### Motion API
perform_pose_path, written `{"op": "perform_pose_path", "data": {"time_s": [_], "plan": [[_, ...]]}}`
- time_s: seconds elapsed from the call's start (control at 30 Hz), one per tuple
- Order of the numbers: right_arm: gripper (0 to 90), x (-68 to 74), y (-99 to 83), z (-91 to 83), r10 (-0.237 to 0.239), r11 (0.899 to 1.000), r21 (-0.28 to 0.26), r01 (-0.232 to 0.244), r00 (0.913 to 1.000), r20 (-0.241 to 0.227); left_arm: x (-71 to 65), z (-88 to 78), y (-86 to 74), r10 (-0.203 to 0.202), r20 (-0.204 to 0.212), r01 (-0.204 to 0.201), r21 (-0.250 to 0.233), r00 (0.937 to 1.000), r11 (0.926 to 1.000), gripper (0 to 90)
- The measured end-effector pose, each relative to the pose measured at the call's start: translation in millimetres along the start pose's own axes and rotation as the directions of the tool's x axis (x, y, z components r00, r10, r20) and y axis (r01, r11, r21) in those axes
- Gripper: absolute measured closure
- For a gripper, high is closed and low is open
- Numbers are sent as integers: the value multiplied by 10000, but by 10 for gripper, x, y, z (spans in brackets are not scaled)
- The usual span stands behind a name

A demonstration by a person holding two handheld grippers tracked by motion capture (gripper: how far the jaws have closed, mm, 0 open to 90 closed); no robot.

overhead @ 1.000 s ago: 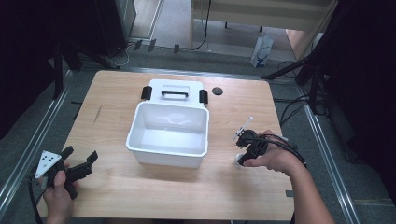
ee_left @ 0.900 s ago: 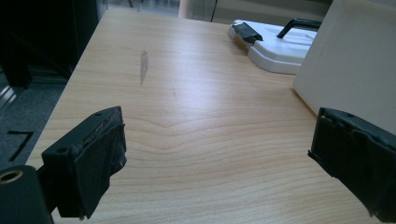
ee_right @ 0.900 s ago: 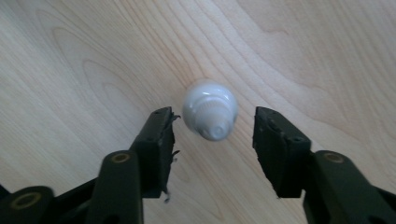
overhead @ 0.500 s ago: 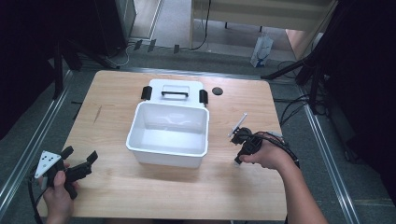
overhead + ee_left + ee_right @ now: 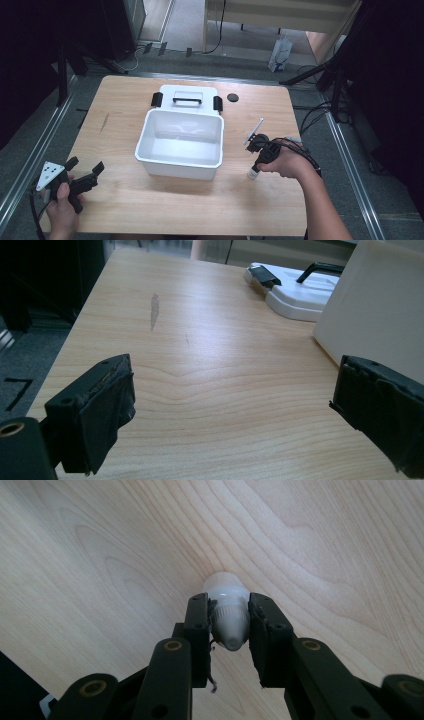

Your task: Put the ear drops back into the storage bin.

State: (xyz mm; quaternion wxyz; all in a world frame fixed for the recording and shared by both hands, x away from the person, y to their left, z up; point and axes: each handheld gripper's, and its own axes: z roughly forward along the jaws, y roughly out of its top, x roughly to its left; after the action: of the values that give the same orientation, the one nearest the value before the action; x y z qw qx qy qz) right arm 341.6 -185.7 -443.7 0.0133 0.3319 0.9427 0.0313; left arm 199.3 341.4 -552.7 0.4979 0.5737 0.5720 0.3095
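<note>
A small white bulb-shaped object (image 5: 225,585) with a ribbed neck stands on the wooden table, to the right of the white bin. My right gripper (image 5: 229,605) points down at it and its jaws have just been closing; both pads now press on the neck. From above, the right gripper (image 5: 255,169) sits over the white object (image 5: 253,174). My left gripper (image 5: 85,166) rests at the table's front left corner in a hand, open with nothing between its fingers. The left gripper (image 5: 235,385) looks along bare wood.
An open white bin (image 5: 180,165) stands mid-table, its wall (image 5: 370,315) at the right of the left gripper view. Its lid (image 5: 187,97) with black handle and latches lies behind it, also seen as the lid (image 5: 300,292). A small black disc (image 5: 232,97) lies beside the lid.
The right gripper's jaws have come together onto the small white object, and the hand has tipped slightly down over it. The left hand has not moved.
</note>
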Motion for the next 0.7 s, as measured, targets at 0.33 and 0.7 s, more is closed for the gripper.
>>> {"op": "perform_pose_path", "data": {"time_s": [0.33,0.7], "plan": [[720,-3,190,-399,-169,9996,-242,172,9998,141,-1,2,1,19,-25,-19,23,10000,10000,41],[720,104,506,-918,-580,9969,-525,594,9979,275,-6,8,4,59,-57,-58,60,10000,10000,41]]}}
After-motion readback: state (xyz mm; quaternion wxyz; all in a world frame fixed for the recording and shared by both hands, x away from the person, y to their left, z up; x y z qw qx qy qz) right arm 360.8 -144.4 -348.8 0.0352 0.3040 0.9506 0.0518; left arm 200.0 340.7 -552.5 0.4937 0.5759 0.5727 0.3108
